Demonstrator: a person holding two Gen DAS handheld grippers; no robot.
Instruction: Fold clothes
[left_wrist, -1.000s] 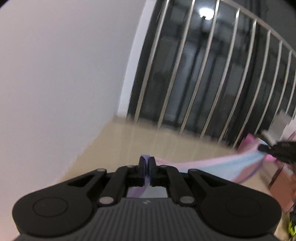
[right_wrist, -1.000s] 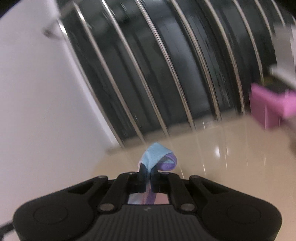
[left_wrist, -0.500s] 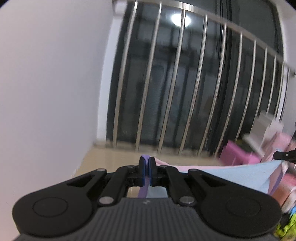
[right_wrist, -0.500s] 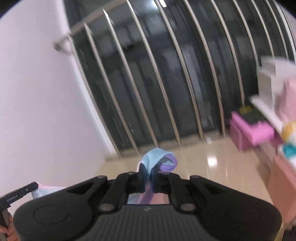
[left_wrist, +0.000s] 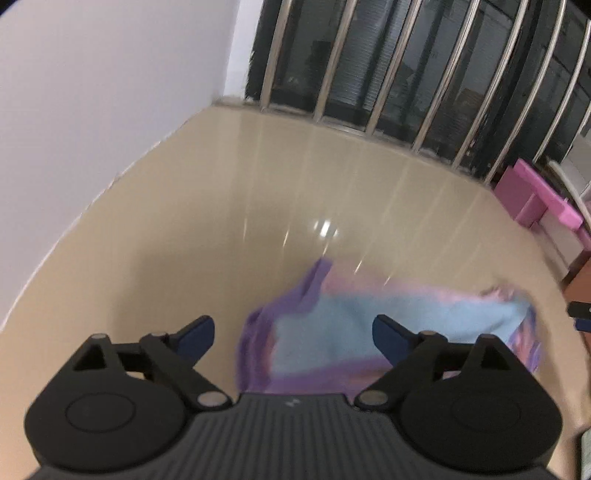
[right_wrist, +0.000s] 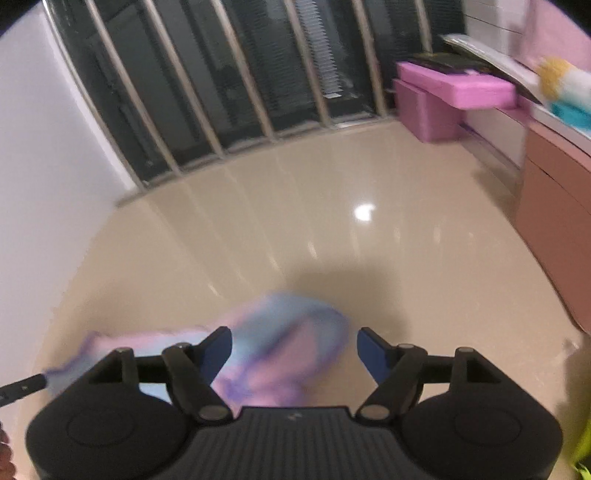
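The garment, a soft piece in pale blue, pink and purple, sits blurred just ahead of both claws, over the glossy beige floor; whether it already rests on the floor or is a little above it cannot be told through the blur. Seen along the left claw, the cloth spreads from between the fingers out to the right, with a purple edge bunched on its near left side and a pale blue panel across the middle. That claw stands wide, its blue-padded fingertips well apart and touching none of the fabric. Seen along the right claw, the same garment lies rumpled between and just beyond the fingers, trailing off to the left as a thin pink strip. This claw is spread wide too, its fingertips clear of the cloth, so neither claw holds anything. At the far left edge of the right view a dark tip of the other tool shows beside the end of the cloth. Beyond the garment the floor runs forward to a row of metal railing bars set before dark glass, with a white wall to the left. To the right of the right claw stands a bright pink box-like piece, and beside it a dusty-pink cabinet with blurred items on top.
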